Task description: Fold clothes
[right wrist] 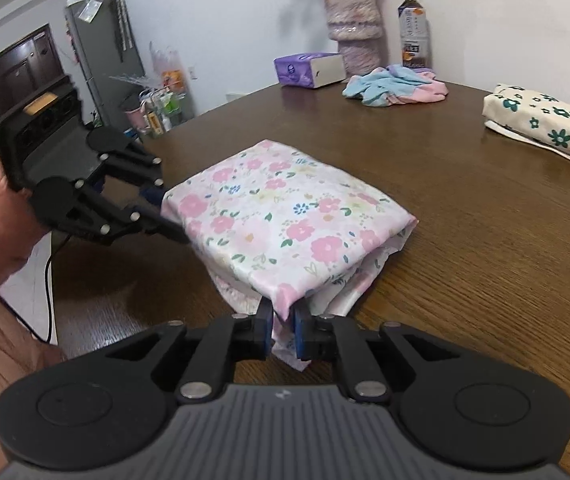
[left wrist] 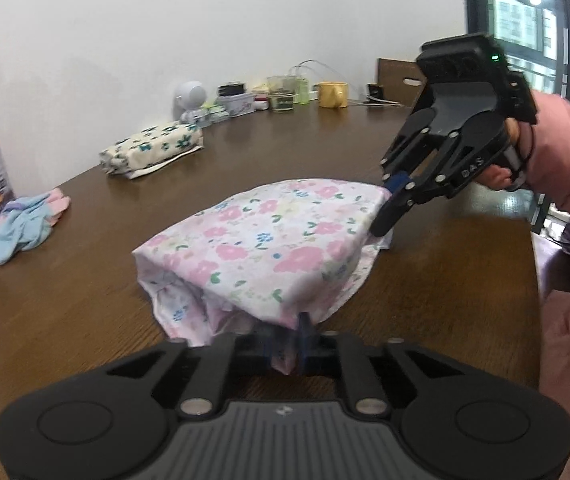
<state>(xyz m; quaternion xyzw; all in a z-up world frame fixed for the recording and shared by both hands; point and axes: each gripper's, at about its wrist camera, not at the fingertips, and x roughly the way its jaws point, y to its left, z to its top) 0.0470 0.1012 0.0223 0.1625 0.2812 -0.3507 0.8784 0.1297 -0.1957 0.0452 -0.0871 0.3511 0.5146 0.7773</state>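
We find the pink floral garment (left wrist: 269, 248) folded into a thick packet on the counter (right wrist: 485, 240), raised a little at its near edge. The left gripper (left wrist: 285, 344) has its fingers pinched on one corner; the right gripper (right wrist: 283, 334) has its fingers closed on the opposite corner. In our judgement both corners should travel level and at equal pace, keeping the top layer taut so the loose lower layers do not spill. Containers: a yellow mug (left wrist: 332, 94) and a clear jar (left wrist: 283, 94) by the wall, contents indiscernible.
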